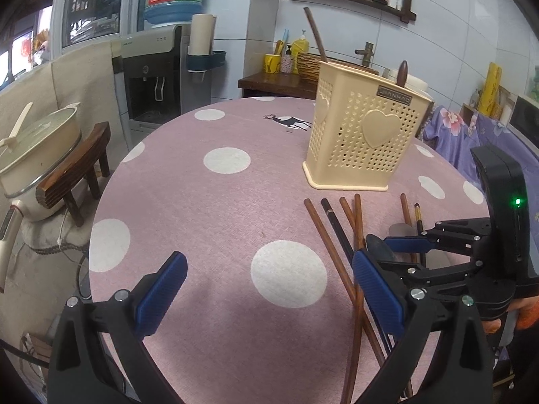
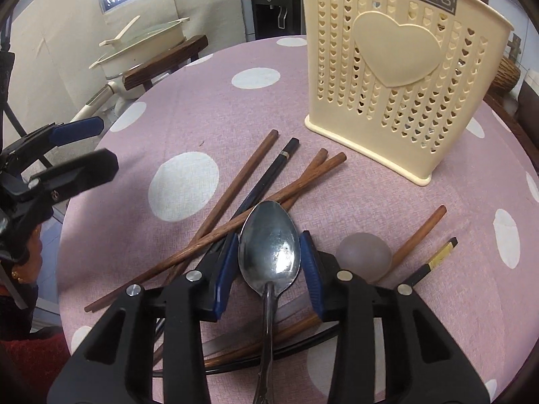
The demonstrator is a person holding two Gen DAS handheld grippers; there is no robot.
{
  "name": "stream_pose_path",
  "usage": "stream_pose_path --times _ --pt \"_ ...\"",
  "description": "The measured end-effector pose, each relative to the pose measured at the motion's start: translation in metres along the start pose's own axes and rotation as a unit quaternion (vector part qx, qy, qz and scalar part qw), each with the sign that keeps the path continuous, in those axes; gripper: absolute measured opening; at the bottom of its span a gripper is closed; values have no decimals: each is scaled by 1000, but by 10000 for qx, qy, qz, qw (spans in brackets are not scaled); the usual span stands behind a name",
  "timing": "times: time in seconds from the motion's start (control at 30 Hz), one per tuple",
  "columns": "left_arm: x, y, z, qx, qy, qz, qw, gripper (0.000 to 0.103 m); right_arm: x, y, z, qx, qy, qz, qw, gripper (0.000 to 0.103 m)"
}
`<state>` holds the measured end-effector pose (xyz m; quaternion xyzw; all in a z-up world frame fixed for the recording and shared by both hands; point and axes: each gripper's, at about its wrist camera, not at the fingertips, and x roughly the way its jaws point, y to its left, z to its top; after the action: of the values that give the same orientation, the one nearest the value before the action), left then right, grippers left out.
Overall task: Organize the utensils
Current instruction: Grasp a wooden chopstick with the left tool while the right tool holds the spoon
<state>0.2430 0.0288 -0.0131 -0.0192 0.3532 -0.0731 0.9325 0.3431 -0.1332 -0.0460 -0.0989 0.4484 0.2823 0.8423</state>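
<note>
Lying between right fingers point(image 2: 229, 262): spoon point(image 2: 269, 245)

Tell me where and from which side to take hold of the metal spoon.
Grip the metal spoon across its bowl or the neck just behind it, coming from above along the handle. It lies bowl-up on the crossed chopsticks, edges exposed on both sides; the right hand-held gripper already straddles the bowl there.

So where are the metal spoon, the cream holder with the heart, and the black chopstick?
Shiny metal spoon point(image 2: 269, 235): right wrist view, middle of its bowl.
Cream perforated plastic holder point(image 2: 397, 50): right wrist view, its heart.
Black chopstick point(image 2: 281, 161): right wrist view, upper shaft.
</note>
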Motion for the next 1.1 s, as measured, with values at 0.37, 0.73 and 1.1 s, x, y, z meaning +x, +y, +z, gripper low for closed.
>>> stream_pose_path --times 0.37,0.73,1.1 --pt "26 -33 20 486 294 -508 9971 76 -89 -38 -20 1382 -1206 -430 9821 38" --pt "84 -95 40 1300 853 -713 9853 38 -131 -50 -59 2078 -1730 -829 9592 38" --pt "111 -107 41 1346 1112 -446 9836 17 -135 -43 -67 2083 -1799 -760 9584 38"
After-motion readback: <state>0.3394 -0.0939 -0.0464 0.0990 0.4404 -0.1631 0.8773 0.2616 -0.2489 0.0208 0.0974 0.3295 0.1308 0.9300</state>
